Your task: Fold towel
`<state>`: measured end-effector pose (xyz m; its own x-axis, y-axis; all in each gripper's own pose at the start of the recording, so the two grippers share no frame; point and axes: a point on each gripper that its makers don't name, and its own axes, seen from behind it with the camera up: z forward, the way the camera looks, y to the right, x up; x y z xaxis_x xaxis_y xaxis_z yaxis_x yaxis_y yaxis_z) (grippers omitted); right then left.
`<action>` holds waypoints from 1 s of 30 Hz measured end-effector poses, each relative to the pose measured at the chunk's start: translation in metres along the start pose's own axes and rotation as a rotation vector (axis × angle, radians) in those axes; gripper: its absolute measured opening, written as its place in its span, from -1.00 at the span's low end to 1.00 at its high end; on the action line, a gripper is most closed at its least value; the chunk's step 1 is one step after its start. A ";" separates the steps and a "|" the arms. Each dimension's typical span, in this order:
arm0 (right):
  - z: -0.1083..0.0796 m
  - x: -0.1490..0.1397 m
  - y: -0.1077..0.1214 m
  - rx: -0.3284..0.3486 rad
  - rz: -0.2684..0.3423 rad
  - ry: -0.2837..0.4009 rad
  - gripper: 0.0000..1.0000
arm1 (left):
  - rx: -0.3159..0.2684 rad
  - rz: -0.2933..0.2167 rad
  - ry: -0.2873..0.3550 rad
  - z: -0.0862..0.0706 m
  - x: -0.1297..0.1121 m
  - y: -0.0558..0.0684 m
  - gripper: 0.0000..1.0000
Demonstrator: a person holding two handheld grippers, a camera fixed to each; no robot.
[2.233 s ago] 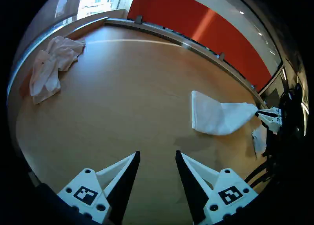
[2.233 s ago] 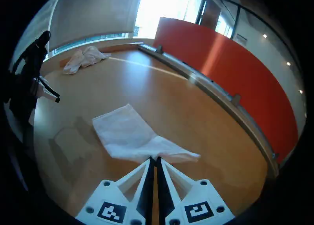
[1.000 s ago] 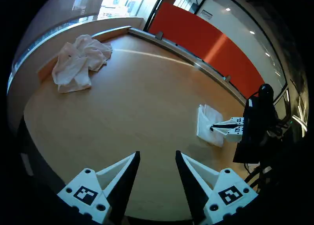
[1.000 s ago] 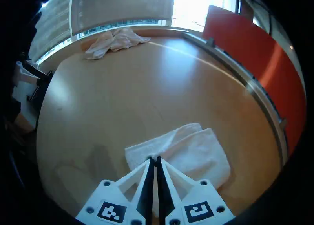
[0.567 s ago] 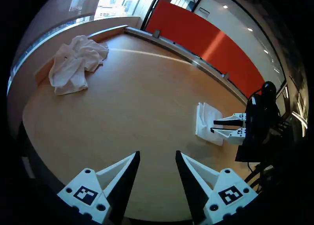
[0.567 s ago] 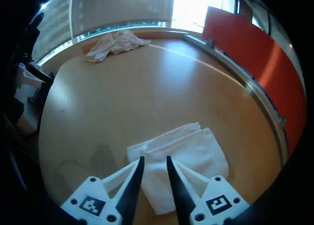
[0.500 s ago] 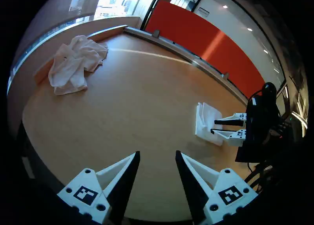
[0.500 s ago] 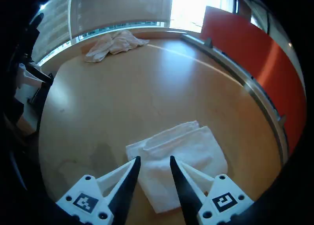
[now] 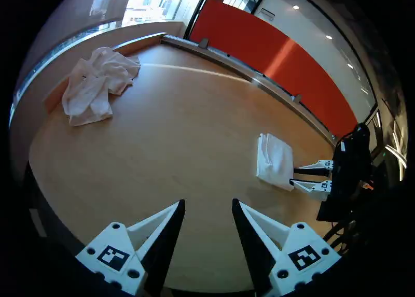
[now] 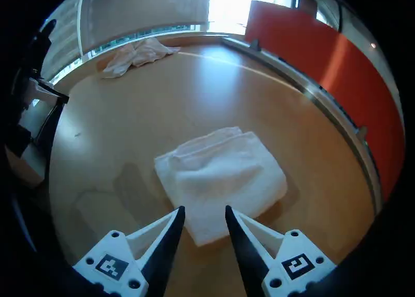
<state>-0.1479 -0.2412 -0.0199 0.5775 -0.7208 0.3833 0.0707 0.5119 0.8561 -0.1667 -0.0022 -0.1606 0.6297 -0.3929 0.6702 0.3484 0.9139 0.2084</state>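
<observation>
**A:** Left gripper view first. How far along was the fold?

**B:** It looked done to me. The towel (image 9: 274, 161) lay on the worktop (image 9: 171, 126) as a compact white rectangle, layers stacked. It was too small in that view to count them. The left gripper (image 9: 207, 201) hung over bare wood with its jaws spread wide and nothing between them, well apart from the towel.

**A:** And the other one?

**B:** The right gripper (image 9: 293, 175) sat just beside the towel's near edge, jaws parted, gripping nothing. A crumpled heap of cloths (image 9: 93, 87) lay at the far corner, well away from both grippers.

**A:** Over to the right gripper view.

**B:** Same story, up close. The towel (image 10: 220, 172) was a neat pad lying flat, with rolled folds along its far edge. The right gripper's (image 10: 203, 208) fingertips stood open either side of the towel's near edge, and it looked as if they hovered just above it rather than pinching it.

**A:** Anything left to do?

**B:** On this towel, I'd judge a squaring-up of edges at most. The far heap looked like the likely next job.
</observation>
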 end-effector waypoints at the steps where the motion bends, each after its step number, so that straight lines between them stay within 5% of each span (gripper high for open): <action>1: -0.002 -0.004 0.001 -0.003 0.005 -0.003 0.18 | -0.002 0.000 0.000 0.000 0.000 0.001 0.31; 19: 0.003 -0.044 -0.004 -0.017 0.060 -0.042 0.17 | -0.012 0.007 -0.007 0.000 -0.007 0.009 0.32; 30: 0.012 -0.053 -0.010 -0.015 0.115 -0.047 -0.39 | -0.015 0.008 -0.009 0.000 -0.010 0.010 0.32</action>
<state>-0.1886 -0.2138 -0.0446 0.5434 -0.6781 0.4949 0.0188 0.5992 0.8004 -0.1691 0.0111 -0.1650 0.6260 -0.3844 0.6785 0.3534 0.9154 0.1926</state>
